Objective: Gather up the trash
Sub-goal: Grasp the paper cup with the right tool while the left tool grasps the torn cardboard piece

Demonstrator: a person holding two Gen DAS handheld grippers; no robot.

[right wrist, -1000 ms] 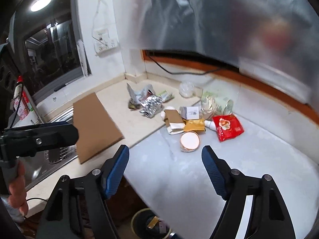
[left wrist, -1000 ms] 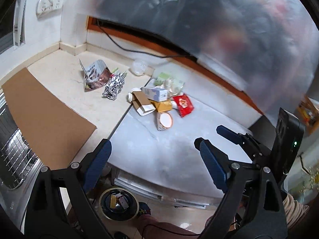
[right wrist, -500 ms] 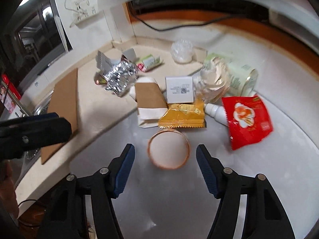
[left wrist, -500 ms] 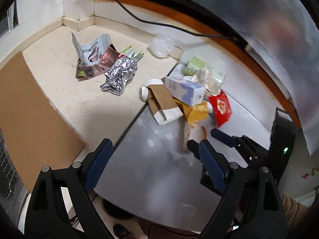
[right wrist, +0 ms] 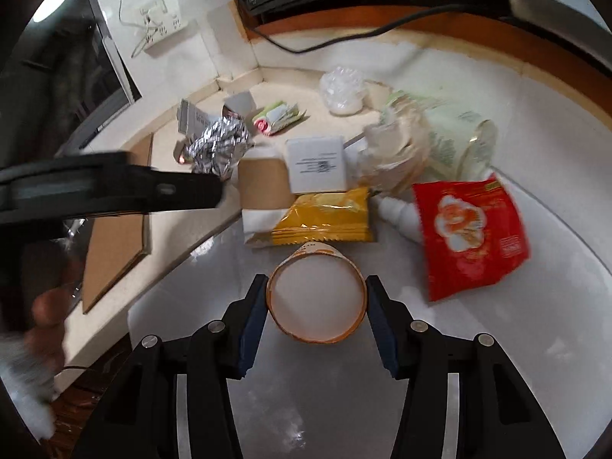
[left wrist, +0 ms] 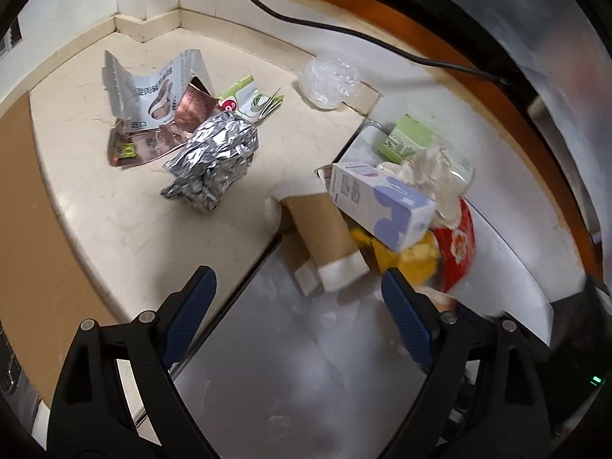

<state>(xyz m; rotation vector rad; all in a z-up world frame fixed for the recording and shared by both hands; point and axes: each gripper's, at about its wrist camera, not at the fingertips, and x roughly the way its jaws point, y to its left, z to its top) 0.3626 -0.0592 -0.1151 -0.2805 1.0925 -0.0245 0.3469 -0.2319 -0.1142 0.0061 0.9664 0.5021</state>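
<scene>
Right gripper (right wrist: 316, 298) closing around paper cup (right wrist: 316, 302) lying low centre, pads not yet pressing, left gripper (left wrist: 296, 294) released and empty, green wrapper (left wrist: 244, 101) reading "9.9" upper centre, other labels illegible

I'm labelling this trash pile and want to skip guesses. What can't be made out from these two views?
- Left wrist view: the orange-rimmed paper cup is mostly hidden by the left tongs and blurred.
- Right wrist view: the white plastic bottle is half covered by the red snack packet.
- Right wrist view: whether the closing right tongs touch the cup's rim is unclear.
</scene>
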